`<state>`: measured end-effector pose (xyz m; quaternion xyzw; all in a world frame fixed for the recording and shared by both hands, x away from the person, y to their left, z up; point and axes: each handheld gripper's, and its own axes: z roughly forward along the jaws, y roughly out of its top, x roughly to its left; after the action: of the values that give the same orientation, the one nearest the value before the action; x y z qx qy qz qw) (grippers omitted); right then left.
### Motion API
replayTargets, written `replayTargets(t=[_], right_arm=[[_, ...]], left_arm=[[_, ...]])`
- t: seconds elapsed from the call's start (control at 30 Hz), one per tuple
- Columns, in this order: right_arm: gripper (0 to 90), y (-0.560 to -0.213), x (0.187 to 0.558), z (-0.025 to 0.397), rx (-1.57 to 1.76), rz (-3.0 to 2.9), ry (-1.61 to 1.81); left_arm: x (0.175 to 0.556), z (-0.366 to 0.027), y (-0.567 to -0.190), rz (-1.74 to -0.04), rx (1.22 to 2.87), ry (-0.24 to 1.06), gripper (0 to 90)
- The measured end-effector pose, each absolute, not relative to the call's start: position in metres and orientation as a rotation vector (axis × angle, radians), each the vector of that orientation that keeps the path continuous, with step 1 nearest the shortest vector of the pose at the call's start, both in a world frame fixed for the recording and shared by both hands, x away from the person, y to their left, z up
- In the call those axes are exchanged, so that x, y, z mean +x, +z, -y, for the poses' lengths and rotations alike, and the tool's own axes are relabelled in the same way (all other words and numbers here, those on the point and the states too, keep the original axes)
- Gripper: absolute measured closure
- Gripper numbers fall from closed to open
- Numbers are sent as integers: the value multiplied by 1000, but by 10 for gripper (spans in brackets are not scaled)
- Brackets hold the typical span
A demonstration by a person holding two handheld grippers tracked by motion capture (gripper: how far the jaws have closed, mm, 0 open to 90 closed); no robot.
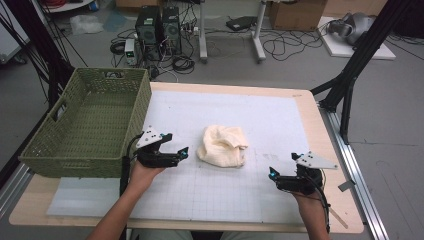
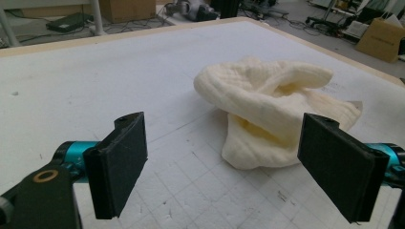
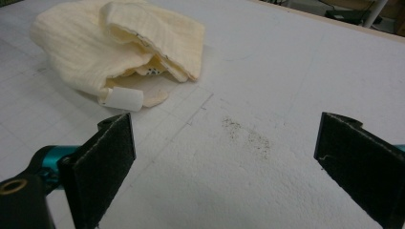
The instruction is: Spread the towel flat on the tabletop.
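Cream cloth: a soft, ribbed cloth (image 1: 223,145) lies in a crumpled heap on the white gridded mat (image 1: 240,200) that covers the counter (image 1: 308,100). It is bunched and folded over itself, with a small white tag (image 3: 123,99) sticking out.
Left gripper: the left gripper (image 1: 181,154) is just beside the cloth, pointing at it. Its jaws are spread wide and hold nothing.
Right gripper: the right gripper (image 1: 272,174) is farther from the cloth, on its other side. Its jaws are spread wide too, and hold nothing.
Basket: a green woven basket (image 1: 129,120) with nothing in it stands past the left gripper, well apart from the cloth.
Jaw pads: flat, black and a bit rough.
Mat: foamy and bumpy, with thin grid lines and a patch of dark specks (image 3: 246,135) on the right gripper's side of the cloth.
What could go wrong: the cloth is floppy and layered, so a pinch may catch just the top fold. Then the rest would sag, drag on the mat or slip out. Jaws pushed down too low could scrape the soft mat.
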<state>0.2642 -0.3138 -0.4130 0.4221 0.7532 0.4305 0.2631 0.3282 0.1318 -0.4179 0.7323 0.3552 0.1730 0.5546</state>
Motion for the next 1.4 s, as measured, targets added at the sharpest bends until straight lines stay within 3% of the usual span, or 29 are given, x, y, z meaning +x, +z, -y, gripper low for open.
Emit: replayTargets(t=[0.63,0.77,1.27,1.4], right_arm=[[58,-413,262,316,1151,-2031,1161],[58,-413,262,318,1153,-2025,1166],[58,-414,261,322,1170,-2022,1165],[58,-414,260,323,1171,-2018,1166]], left_arm=[[347,-101,-399,-816,1730,346,182],[356,-82,-390,-767,1764,311,284],[378,0,-391,-654,1926,200,365],[380,14,-400,-634,1998,215,447]])
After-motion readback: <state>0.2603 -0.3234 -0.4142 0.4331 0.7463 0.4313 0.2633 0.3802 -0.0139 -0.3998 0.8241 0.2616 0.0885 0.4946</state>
